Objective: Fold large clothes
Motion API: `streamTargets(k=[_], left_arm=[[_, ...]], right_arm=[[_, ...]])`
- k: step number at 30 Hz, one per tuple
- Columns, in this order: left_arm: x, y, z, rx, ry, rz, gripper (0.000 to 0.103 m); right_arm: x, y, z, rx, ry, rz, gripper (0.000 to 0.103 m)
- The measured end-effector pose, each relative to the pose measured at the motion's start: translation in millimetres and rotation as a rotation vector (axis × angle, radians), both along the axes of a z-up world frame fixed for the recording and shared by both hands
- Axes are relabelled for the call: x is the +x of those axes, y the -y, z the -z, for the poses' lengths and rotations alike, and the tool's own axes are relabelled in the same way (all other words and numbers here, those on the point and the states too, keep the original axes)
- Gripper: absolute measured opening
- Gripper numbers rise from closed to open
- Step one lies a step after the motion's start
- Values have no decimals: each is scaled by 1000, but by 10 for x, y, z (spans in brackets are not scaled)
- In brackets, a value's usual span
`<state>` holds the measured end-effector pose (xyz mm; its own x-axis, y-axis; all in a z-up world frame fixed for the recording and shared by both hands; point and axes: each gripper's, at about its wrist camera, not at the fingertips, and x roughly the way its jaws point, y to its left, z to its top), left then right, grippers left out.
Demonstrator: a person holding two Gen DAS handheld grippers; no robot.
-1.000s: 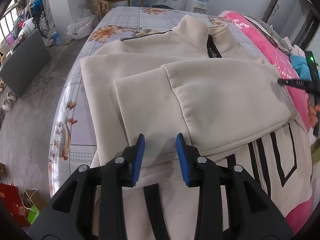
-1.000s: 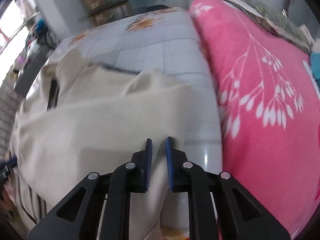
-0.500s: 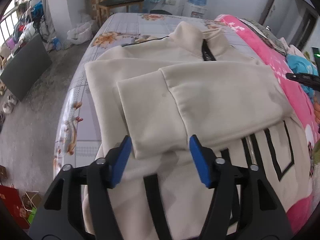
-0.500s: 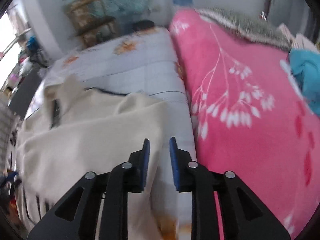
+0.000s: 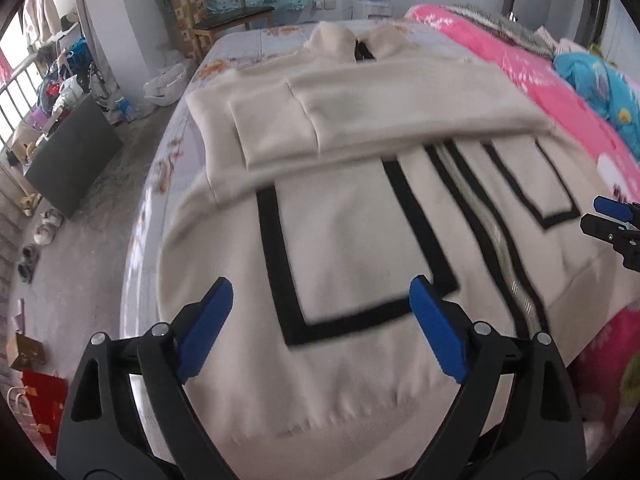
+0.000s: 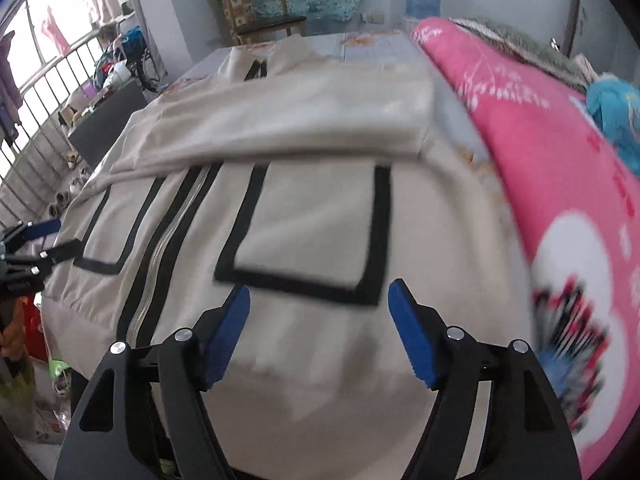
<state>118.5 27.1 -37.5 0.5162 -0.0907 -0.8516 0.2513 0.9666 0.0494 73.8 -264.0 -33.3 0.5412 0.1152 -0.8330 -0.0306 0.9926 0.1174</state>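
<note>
Bed (image 5: 248, 46) with cream jacket (image 5: 352, 232), left hand-held gripper (image 5: 320, 320) wide, right hand-held gripper (image 6: 318, 326) wide, railing (image 6: 44, 80) only in right view

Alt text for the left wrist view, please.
Open left tongs hover over the hem end of a cream jacket with black stripes, sleeves folded across its chest, spread on a bed. The right tongs show at the right edge.
</note>
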Motion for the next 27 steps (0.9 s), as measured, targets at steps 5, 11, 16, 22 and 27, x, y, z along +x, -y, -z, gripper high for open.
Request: streamTargets(k=[5, 11, 16, 22, 27], left_arm=[[-120, 19, 216, 16, -28, -29, 86], [-167, -21, 312, 16, 21, -66, 96], [-161, -73, 326, -26, 16, -90, 96], [-180, -56, 330, -25, 20, -103, 96], [-183, -49, 329, -26, 15, -104, 96]], right_arm=[[-92, -176, 181, 7, -17, 40, 74], [-107, -380, 290, -91, 12, 32, 87], [-114, -371, 320, -109, 18, 73, 97], [-119, -362, 321, -101, 18, 78, 97], [-131, -369, 328, -106, 22, 95, 97]])
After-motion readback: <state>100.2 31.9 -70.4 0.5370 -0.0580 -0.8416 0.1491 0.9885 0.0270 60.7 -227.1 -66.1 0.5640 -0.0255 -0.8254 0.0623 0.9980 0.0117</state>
